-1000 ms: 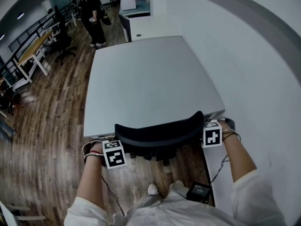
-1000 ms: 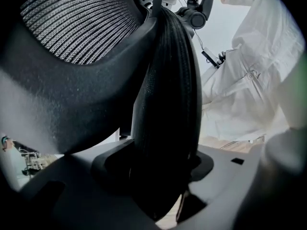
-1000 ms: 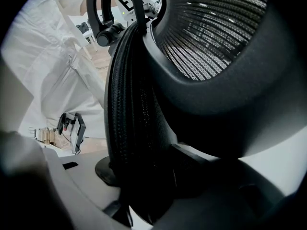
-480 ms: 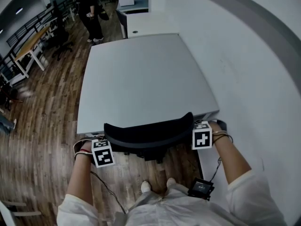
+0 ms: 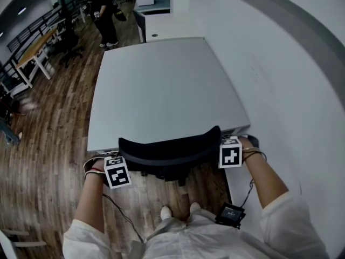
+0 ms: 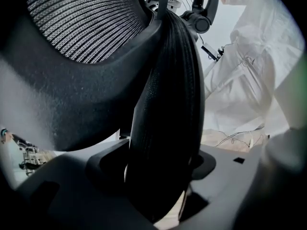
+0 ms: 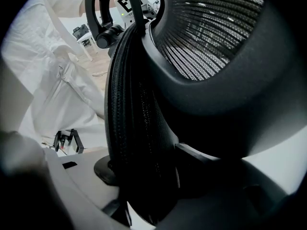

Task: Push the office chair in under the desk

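The black mesh office chair (image 5: 170,150) stands with its backrest top against the near edge of the grey desk (image 5: 161,90), its seat hidden beneath. My left gripper (image 5: 122,158) is at the backrest's left end and my right gripper (image 5: 220,143) at its right end. In the left gripper view the backrest's padded edge (image 6: 165,104) stands between the jaws of the left gripper (image 6: 163,176), which are opening, and thin slivers of light show beside it. In the right gripper view the edge (image 7: 139,104) likewise sits between the opening jaws of the right gripper (image 7: 144,176).
A white wall (image 5: 291,80) runs along the desk's right side. Another white desk (image 5: 161,28) adjoins the far end. A person (image 5: 102,9) stands on the wood floor (image 5: 48,144) at the far left, near more desks and chairs (image 5: 32,53). My feet (image 5: 178,212) are behind the chair.
The chair and both grippers have moved forward, so the backrest sits closer to the desk's edge. Over the last half second almost nothing has shifted.
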Demonstrator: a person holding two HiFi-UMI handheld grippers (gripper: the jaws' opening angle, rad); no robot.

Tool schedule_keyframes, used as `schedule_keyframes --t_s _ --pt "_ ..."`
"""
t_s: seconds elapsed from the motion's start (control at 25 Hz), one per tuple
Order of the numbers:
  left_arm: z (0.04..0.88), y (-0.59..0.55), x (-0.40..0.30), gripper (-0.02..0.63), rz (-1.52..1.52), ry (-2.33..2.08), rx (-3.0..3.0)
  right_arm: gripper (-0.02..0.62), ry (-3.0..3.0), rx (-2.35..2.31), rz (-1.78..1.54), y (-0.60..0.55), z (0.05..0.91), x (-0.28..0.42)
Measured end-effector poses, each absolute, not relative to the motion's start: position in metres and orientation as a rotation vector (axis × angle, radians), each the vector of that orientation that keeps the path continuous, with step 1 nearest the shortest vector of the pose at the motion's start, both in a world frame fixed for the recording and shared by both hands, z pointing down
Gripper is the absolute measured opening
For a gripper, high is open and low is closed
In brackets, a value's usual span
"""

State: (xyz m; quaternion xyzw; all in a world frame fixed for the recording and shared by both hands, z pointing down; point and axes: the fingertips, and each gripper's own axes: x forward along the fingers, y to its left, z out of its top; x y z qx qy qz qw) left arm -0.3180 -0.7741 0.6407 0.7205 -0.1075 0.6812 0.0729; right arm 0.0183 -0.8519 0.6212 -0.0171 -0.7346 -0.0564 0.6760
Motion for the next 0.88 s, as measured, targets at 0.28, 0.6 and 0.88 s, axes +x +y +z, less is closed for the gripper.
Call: schedule_keyframes --t_s 0.28,0.6,0.88 --pt "0.63 -0.783 -0.312 0.288 1.941 -0.441 2.235 0.261 -1.707 -0.008 -0.098 -0.854 0.609 0.013" --pt "0.606 -0.792 -0.303 0.284 1.793 -0.666 2.308 0.261 -1.828 0.108 -0.091 -0.854 0.579 0.008" --pt "0.565 -0.789 -0.302 0.261 1.632 -0.926 2.412 0.259 -1.997 0.275 -0.041 -0.851 0.548 0.006"
